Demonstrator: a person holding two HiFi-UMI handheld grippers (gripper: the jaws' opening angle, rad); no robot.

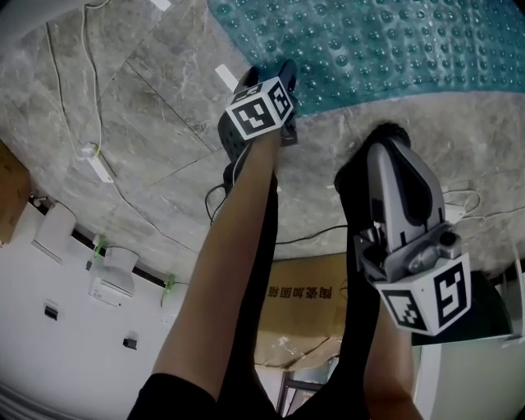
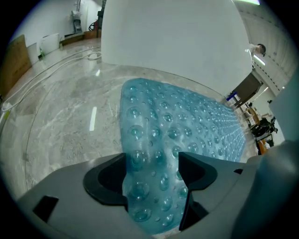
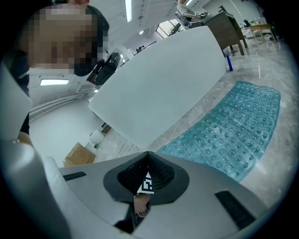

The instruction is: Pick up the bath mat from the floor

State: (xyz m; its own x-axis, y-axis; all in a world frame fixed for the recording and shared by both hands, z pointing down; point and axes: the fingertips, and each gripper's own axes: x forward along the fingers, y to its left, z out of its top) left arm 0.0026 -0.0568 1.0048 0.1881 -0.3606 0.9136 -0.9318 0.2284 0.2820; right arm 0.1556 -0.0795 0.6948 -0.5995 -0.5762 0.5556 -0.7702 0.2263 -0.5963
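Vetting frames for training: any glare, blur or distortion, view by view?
Head view: fisheye-bent, evenly lit, bath mat sharp. Left gripper view: heavy barrel distortion, dark corners, light streak glaring on the floor. Right gripper view: same warping, mosaic patch top left, bright ceiling lights.

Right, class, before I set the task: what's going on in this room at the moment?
A person holds a gripper in each hand above a marbled floor. The left gripper has its fingers wide apart, with one end of the blue bubbled bath mat between them, apparently not pinched. The rest of the mat lies on the floor. The right gripper is shut on nothing, held away from the mat.
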